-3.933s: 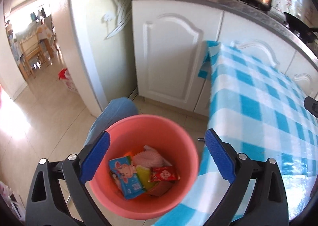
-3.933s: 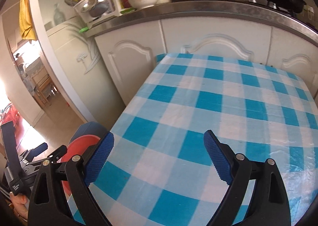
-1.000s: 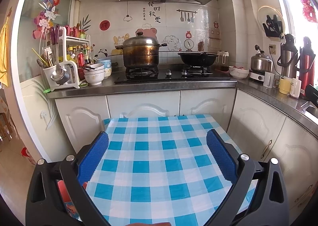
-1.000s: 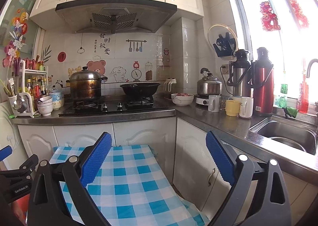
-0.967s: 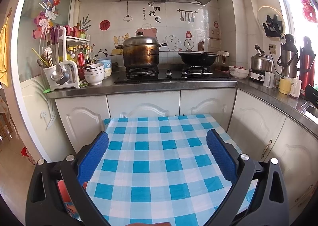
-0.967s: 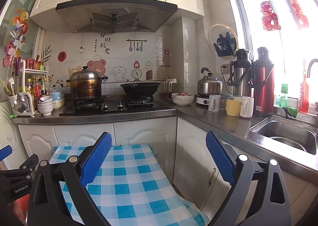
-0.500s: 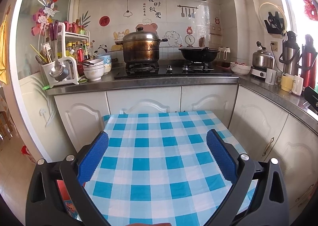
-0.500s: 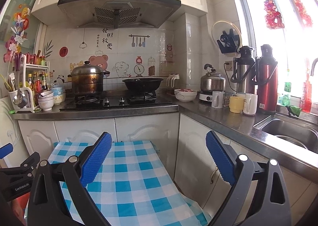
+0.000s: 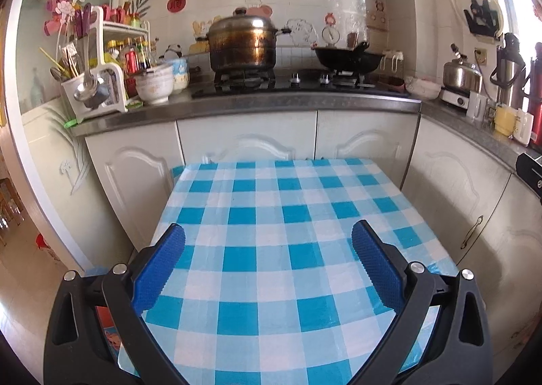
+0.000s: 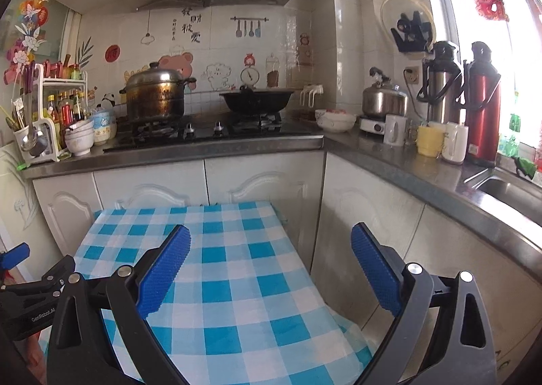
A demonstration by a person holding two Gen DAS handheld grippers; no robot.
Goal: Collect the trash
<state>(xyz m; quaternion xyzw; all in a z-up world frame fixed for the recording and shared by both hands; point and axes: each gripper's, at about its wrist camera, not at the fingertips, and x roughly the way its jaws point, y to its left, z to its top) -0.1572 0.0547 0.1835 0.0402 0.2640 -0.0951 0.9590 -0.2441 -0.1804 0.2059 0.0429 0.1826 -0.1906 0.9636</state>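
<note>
The pink trash bucket is almost wholly hidden, only a reddish sliver with a bit of printed wrapper showing at the lower left of the left wrist view, behind the black arm of the left gripper and beside the edge of the blue-checked table. Both grippers are held level above the table, pointing toward the stove counter with its large pot, jaws spread wide and holding nothing; the right gripper sits toward the table's right edge. Compared with half a second ago, both views have tipped slightly downward, showing less of the range hood.
</note>
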